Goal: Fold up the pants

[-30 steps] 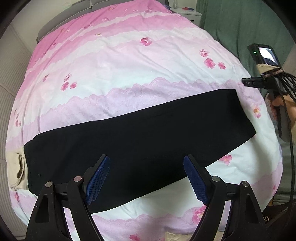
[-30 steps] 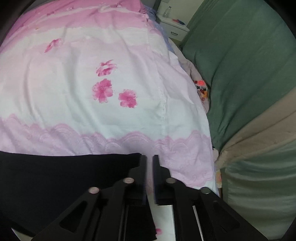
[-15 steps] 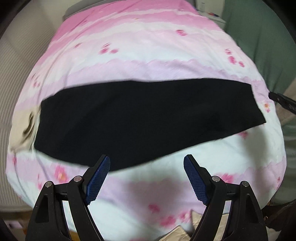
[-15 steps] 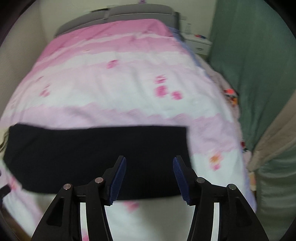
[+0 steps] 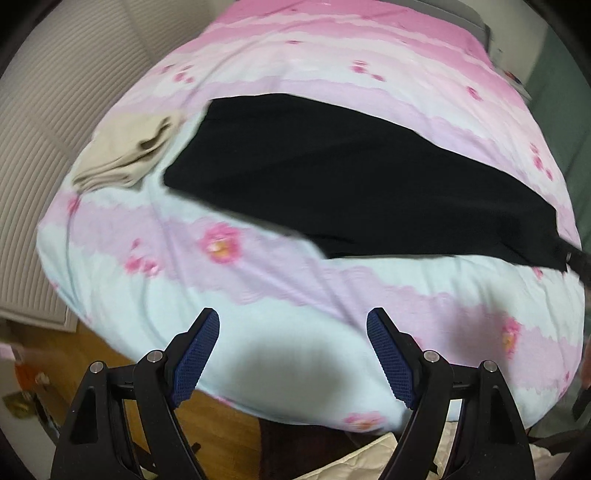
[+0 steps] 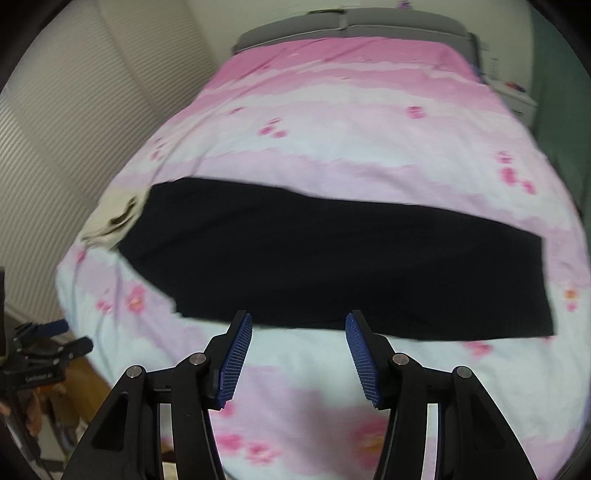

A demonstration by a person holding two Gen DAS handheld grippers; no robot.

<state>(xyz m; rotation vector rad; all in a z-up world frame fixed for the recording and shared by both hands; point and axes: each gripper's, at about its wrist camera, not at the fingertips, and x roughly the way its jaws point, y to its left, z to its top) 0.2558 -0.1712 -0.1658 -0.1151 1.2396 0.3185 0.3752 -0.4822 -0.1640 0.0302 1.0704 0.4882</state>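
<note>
Black pants lie flat as one long folded band across the pink flowered bedcover. My left gripper hangs open over the bed's near edge, short of the pants, with nothing between its blue pads. The right wrist view shows the same pants just beyond my right gripper. It is open and empty, its tips level with the near hem. The left gripper's hand-held frame shows at that view's lower left.
A crumpled beige garment lies on the bed against the pants' left end. A ribbed pale wall runs along the left, a green curtain along the right. Wooden floor shows below the bed's corner, and a grey headboard stands at the far end.
The right gripper was shut at the pants' right end; it has opened and drawn back off them. Both grippers have swung left and back, so the pants now lie farther ahead.
</note>
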